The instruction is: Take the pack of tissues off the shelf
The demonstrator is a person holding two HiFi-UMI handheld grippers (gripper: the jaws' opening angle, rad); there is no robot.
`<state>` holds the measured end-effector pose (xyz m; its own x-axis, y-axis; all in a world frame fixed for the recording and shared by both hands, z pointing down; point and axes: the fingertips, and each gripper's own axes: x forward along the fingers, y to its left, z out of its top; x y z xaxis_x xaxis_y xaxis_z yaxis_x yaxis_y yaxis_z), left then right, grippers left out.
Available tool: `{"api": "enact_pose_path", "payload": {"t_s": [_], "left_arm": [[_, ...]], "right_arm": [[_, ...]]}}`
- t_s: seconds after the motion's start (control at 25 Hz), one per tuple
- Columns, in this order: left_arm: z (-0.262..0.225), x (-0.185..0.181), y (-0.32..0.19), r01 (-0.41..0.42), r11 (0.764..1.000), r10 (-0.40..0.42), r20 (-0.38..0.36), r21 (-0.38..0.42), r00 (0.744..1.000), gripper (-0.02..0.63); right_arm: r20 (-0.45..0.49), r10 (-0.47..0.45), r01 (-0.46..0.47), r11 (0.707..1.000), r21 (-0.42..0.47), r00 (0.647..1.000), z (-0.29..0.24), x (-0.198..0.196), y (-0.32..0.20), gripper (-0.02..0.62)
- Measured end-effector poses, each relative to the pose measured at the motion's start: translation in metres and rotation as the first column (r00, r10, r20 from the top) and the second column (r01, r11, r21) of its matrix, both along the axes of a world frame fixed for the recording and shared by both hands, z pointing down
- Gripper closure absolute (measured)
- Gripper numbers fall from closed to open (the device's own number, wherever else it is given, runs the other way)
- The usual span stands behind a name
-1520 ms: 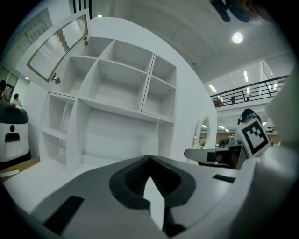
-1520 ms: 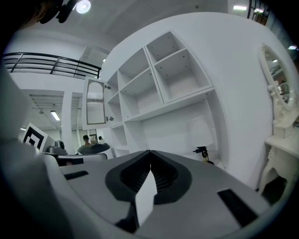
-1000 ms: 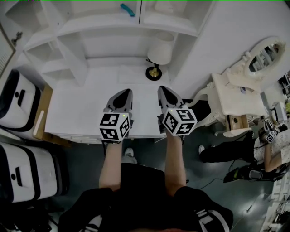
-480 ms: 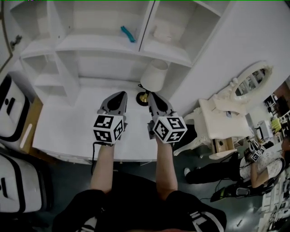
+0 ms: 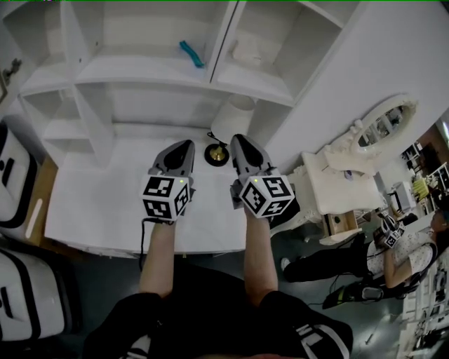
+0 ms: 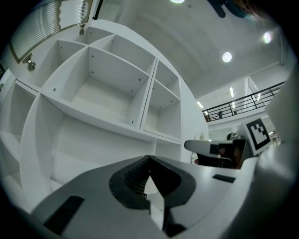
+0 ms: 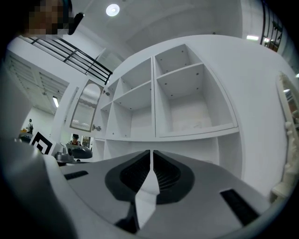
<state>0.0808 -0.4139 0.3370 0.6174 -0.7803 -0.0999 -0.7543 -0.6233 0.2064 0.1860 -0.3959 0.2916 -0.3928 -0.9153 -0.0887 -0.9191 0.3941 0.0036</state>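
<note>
Tissue pack point(image 5: 247, 50) sits upper-center on shelf point(image 5: 140, 70); my L gripper point(image 5: 182, 145) & R gripper point(image 5: 242, 139) jaws both closed, empty, mid-frame over counter point(image 5: 91, 203).

Bright, even ceiling light point(image 7: 112, 10) — fisheye-bent edges, dark vignetted corners.

White shelf point(image 5: 140, 66) and counter point(image 5: 98, 203); teal object point(image 5: 189, 53); lamp point(image 5: 233, 119) with white shade and black-and-gold base; grey left hand-held gripper point(image 5: 184, 144) and right hand-held gripper point(image 5: 240, 139), each bearing a black-and-white square-marker cube.
</note>
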Motion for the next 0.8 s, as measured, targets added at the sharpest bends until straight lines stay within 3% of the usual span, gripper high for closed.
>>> {"api": "enact_pose_path", "payload": {"t_s": [0.16,0.24,0.32,0.56,0.8], "left_arm": [[-0.004,0.001,-0.006,-0.006,1.000,0.006,-0.013,0.011,1.000,0.597],[-0.004,-0.006,-0.009,0.000,1.000,0.000,-0.017,0.012,1.000,0.596],[-0.004,-0.014,-0.012,0.011,1.000,-0.011,-0.024,0.009,1.000,0.596],[-0.001,-0.038,-0.021,0.044,0.999,-0.043,-0.057,0.002,0.997,0.596],[-0.005,-0.033,-0.026,0.011,1.000,-0.010,-0.060,0.009,0.998,0.597]], "right_arm": [[-0.077,0.001,0.002,0.999,0.037,0.997,-0.024,0.005,-0.012,0.571],[-0.126,-0.011,0.015,0.999,0.037,0.992,-0.035,0.005,-0.021,0.496],[-0.187,-0.002,0.011,0.999,0.046,0.982,-0.048,0.008,-0.030,0.483],[-0.426,0.087,-0.046,0.993,0.106,0.900,-0.084,0.015,-0.059,0.483],[-0.548,0.136,-0.074,0.988,0.135,0.825,-0.106,0.022,-0.090,0.483]]}}
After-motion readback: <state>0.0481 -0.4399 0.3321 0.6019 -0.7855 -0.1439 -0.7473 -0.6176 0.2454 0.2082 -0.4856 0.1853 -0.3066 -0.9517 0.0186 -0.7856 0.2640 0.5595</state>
